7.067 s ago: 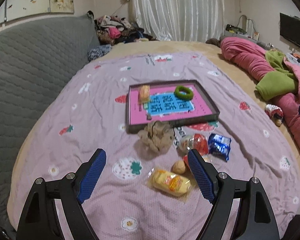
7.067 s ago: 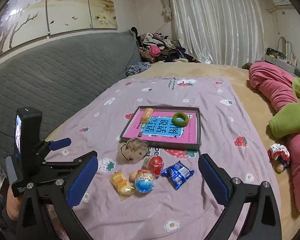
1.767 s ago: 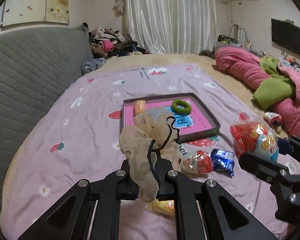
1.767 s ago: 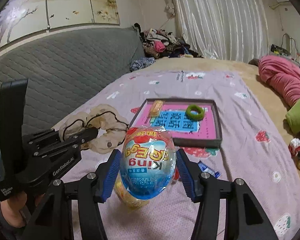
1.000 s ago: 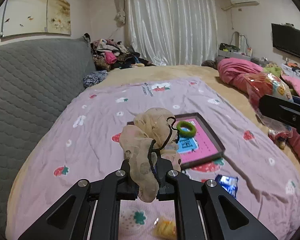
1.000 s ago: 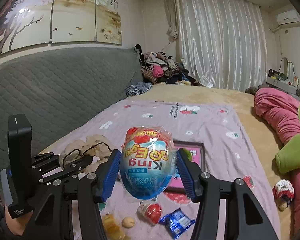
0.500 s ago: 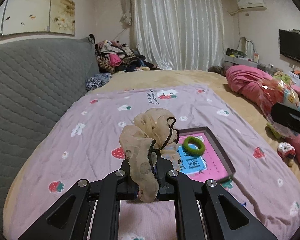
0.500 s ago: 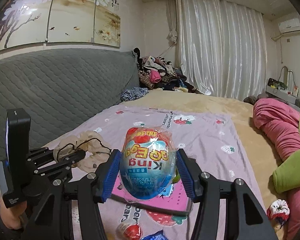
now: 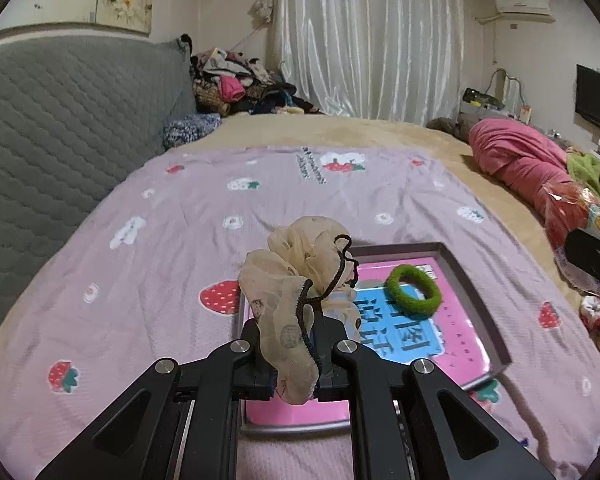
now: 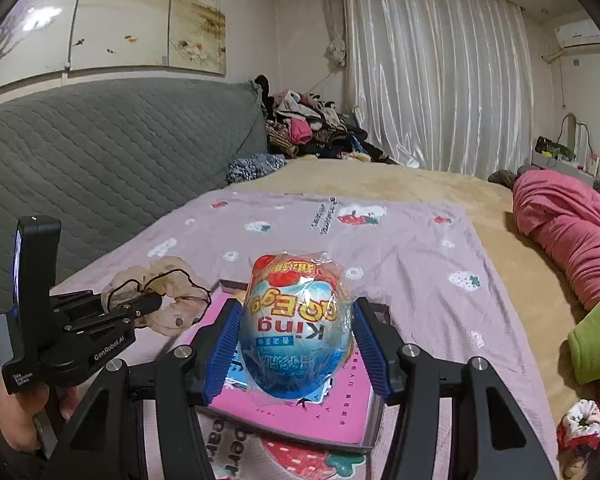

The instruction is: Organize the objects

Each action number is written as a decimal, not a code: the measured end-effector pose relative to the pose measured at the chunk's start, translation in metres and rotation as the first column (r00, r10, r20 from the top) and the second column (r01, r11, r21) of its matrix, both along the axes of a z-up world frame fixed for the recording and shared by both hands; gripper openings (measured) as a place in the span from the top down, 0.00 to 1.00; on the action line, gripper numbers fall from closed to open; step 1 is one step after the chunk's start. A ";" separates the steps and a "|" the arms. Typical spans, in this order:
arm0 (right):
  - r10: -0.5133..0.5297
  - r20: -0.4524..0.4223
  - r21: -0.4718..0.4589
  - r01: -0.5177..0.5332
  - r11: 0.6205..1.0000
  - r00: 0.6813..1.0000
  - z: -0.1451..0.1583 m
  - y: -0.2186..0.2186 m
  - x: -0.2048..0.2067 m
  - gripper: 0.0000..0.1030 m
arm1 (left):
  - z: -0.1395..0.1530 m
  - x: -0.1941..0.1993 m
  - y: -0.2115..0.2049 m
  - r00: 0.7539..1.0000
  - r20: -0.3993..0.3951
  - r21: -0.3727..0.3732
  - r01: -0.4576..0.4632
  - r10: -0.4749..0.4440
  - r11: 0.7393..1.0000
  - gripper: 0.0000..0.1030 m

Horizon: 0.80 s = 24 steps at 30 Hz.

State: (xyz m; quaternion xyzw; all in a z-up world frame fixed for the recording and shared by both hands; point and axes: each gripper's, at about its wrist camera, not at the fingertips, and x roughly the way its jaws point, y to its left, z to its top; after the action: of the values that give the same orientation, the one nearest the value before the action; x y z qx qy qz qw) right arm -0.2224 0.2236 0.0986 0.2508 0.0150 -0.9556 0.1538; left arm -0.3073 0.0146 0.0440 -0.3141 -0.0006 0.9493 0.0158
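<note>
**Both Grippers Held Over the Tray**

A tray (image 9: 476, 300) lay on the bedspread (image 9: 172, 248) of the bed, a hair ring (image 9: 414, 288) in it toward its far side. The left gripper (image 9: 294, 364) held a scrunchie (image 9: 296, 280) above the tray's left edge — the right gripper (image 10: 296, 344), to its right, held a wrapped egg (image 10: 296, 328) over the tray. A headboard (image 10: 100, 160) ran along the left; a blanket heap (image 9: 524, 164) lay on the right — clothes (image 10: 308, 128) were piled behind.

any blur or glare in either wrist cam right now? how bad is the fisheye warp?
Left wrist: beige scrunchie sharp in the left hand-held gripper, no glare, bed edges bow. Right wrist: wrapped toy egg sharp, small highlights on its plastic; black vignette corners in both.
</note>
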 end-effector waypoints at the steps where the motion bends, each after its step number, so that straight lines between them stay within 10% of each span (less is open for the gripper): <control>1: 0.000 0.003 0.000 0.000 1.000 1.000 -0.004 0.001 -0.004 0.45 | -0.005 -0.004 -0.001 1.000 0.005 0.005 -0.001 0.001 1.000 0.89; 24: -0.021 0.222 0.057 0.008 0.998 0.975 -0.103 0.005 -0.073 0.45 | -0.074 -0.041 0.005 0.993 0.117 0.029 0.001 -0.005 1.000 0.88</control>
State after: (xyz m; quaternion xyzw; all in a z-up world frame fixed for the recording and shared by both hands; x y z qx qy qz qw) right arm -0.2950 0.2290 -0.0045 0.3606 0.0227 -0.9218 0.1404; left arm -0.3484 0.0199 -0.0297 -0.3690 -0.0148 0.9291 0.0217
